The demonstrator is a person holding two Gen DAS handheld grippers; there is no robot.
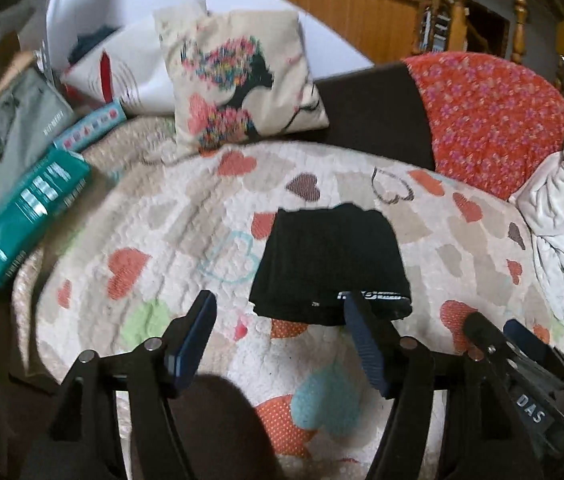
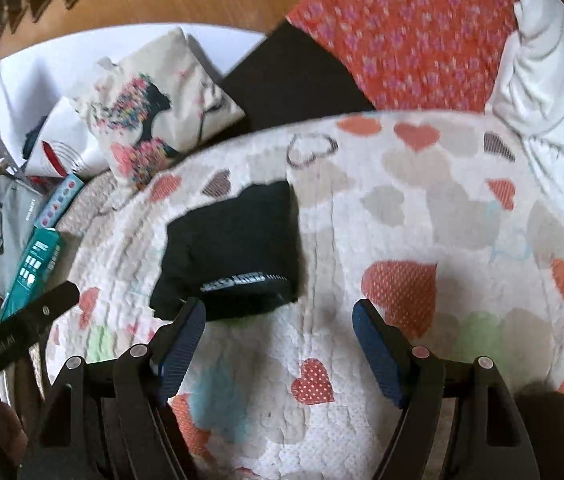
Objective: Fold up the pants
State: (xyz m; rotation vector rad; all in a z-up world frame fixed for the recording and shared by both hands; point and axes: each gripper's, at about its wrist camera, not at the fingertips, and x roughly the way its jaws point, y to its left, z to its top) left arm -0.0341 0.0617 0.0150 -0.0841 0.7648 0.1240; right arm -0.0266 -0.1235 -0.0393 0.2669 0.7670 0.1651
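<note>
Black pants (image 1: 329, 264) folded into a compact rectangle, lying flat on the white quilted bedspread with coloured hearts (image 1: 186, 240), waistband with white lettering toward the cameras. Left gripper (image 1: 282, 312) spread wide, holding nothing, just short of the near edge. Right gripper (image 2: 278, 320) likewise wide and empty, beside the bundle's near right corner. Behind, a cream cushion with floral silhouette print (image 1: 238, 80); at left, a teal cardboard box (image 1: 30, 212).
</note>
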